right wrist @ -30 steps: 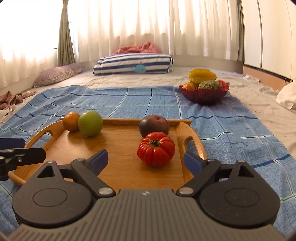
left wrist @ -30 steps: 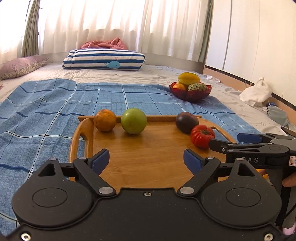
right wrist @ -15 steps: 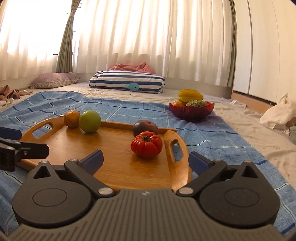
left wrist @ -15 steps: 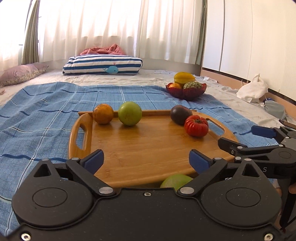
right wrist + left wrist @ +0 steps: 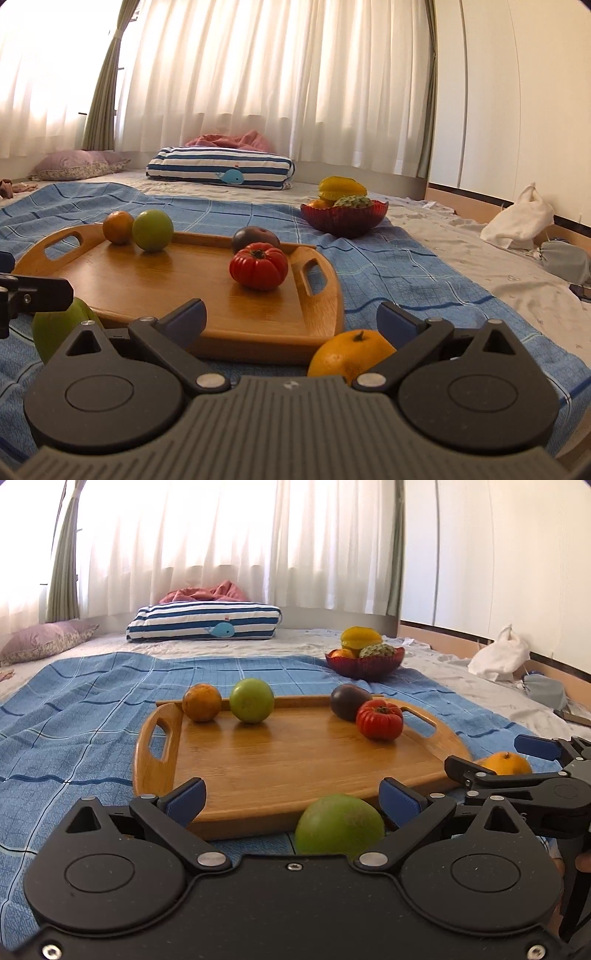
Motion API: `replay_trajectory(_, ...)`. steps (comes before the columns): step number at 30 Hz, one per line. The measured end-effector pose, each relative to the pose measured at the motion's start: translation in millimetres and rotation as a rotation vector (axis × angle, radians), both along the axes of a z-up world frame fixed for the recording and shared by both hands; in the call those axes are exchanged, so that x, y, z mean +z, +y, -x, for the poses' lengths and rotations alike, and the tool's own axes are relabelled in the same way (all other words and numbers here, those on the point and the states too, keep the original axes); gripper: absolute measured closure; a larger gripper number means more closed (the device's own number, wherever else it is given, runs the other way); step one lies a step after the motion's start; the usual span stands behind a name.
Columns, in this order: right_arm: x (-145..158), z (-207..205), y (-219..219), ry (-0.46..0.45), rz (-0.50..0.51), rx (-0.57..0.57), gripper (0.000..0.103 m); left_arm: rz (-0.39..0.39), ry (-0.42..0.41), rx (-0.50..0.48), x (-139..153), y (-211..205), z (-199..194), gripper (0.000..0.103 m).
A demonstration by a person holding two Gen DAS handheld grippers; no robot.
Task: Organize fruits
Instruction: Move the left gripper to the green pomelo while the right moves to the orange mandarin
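Observation:
A wooden tray (image 5: pixel 295 760) on the blue blanket holds a small orange fruit (image 5: pixel 201 708), a green apple (image 5: pixel 252 700), a dark purple fruit (image 5: pixel 349 702) and a red tomato (image 5: pixel 379 720). In front of the tray a green fruit (image 5: pixel 339 829) lies on the blanket between the fingers of my open left gripper (image 5: pixel 291 797), close to the right finger. An orange (image 5: pixel 351 352) lies off the tray's near right corner between the fingers of my open right gripper (image 5: pixel 291 318). Neither fruit is pressed by both pads. Each gripper shows at the edge of the other's view.
A red bowl (image 5: pixel 364 666) with a yellow starfruit and other fruit stands behind the tray on the right. Farther back lie a striped pillow (image 5: pixel 203 626) and a purple pillow (image 5: pixel 44 640). A white bag (image 5: pixel 502 655) and grey cloth sit by the right wall.
Both grippers have drawn back from the tray and sunk. The green fruit and the orange have come into view between their jaws. The left jaws stand wider than before.

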State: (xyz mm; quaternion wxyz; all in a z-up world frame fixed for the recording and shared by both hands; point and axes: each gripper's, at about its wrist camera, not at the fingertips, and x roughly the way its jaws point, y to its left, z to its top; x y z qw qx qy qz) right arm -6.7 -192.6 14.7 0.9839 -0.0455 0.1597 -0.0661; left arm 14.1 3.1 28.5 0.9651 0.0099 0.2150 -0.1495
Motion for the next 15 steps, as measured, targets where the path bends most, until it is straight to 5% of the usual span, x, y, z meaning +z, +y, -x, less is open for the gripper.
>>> replay_trajectory(15,-10,13,-2,-0.017,0.034,-0.089,0.0,-0.019,0.032,-0.071,-10,-16,13,0.006)
